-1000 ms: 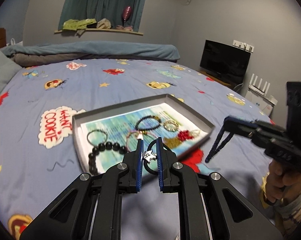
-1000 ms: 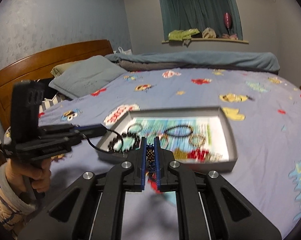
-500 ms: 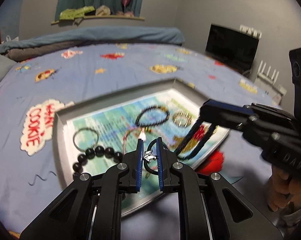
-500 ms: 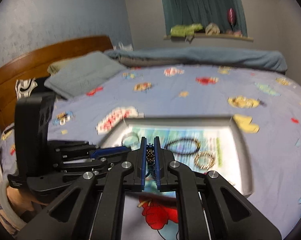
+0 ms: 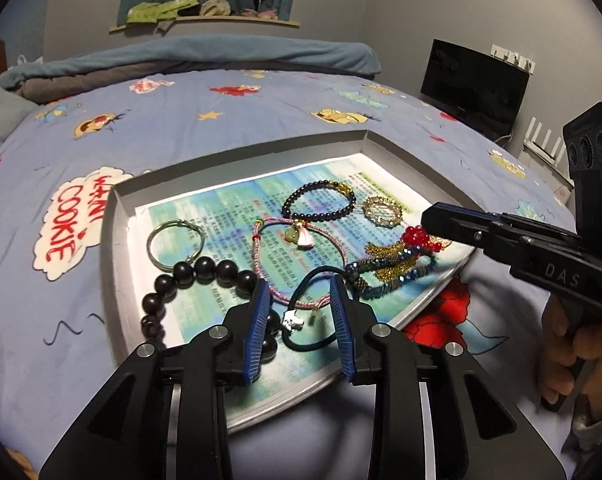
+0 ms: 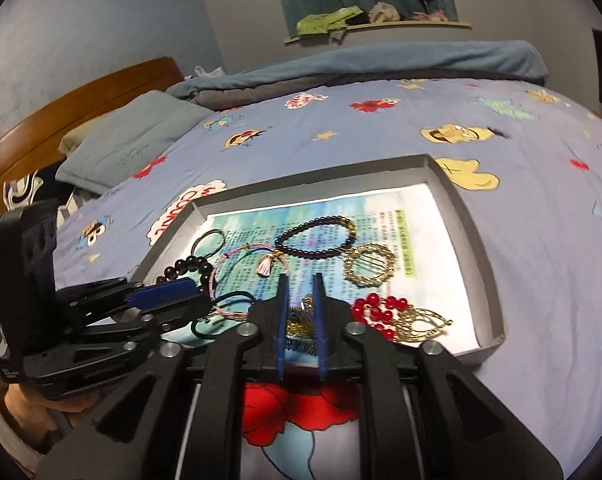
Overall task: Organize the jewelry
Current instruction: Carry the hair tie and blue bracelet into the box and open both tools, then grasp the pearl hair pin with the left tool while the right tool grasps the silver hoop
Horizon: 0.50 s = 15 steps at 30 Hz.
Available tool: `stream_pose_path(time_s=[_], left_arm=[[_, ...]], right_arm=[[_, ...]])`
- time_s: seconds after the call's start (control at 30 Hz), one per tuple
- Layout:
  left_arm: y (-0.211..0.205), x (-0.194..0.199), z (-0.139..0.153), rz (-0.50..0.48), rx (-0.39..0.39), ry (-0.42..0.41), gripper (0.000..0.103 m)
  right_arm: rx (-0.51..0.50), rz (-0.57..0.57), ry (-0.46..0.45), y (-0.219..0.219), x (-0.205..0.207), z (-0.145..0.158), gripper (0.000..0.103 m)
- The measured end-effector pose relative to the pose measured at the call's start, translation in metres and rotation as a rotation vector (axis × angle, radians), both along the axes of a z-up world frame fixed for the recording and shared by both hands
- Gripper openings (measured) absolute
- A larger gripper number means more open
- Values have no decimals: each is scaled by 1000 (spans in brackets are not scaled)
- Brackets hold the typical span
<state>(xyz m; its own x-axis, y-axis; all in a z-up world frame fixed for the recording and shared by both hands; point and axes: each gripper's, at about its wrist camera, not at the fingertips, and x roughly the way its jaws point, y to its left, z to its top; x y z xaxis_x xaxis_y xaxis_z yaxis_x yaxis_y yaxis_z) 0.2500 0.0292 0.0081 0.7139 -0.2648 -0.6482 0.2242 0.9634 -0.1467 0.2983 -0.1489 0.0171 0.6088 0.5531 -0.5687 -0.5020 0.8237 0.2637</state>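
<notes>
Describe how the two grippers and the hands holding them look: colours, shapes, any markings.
Both grippers are matte black, with angular linkage arms, silver round bolts and two flat blue ribbed fingers. The right gripper carries raised letters "DAS" on its side and a boxy black block with round holes behind. A bare hand grips its handle. The left gripper looks identical; its hand shows a pale quilted cuff.

On the bed (image 5: 221, 128) ahead of the left gripper (image 5: 299, 310) sits a tray (image 5: 117, 248) — a cord bracelet (image 5: 301, 312) between its fingers, large beads (image 5: 205, 270) to their left, a small-bead bracelet (image 5: 319, 204) farther ahead, a beaded chain (image 5: 393, 268) to the right.
</notes>
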Motion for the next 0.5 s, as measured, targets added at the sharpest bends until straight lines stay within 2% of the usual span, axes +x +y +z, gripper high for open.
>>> stream_pose_path(time_s=[0.23,0.3,0.5], left_arm=[[11,-27,15,-12,2,-32,33],[14,-36,16,-14,3,-30,33],[26,-75,10,-17,-1,-18,34]], right_arm=[[38,-12,-64,-18,-25,6,18],[41,-8,-63,-20,-32,6,24],[8,33,-48,-15,-54,-4,27]])
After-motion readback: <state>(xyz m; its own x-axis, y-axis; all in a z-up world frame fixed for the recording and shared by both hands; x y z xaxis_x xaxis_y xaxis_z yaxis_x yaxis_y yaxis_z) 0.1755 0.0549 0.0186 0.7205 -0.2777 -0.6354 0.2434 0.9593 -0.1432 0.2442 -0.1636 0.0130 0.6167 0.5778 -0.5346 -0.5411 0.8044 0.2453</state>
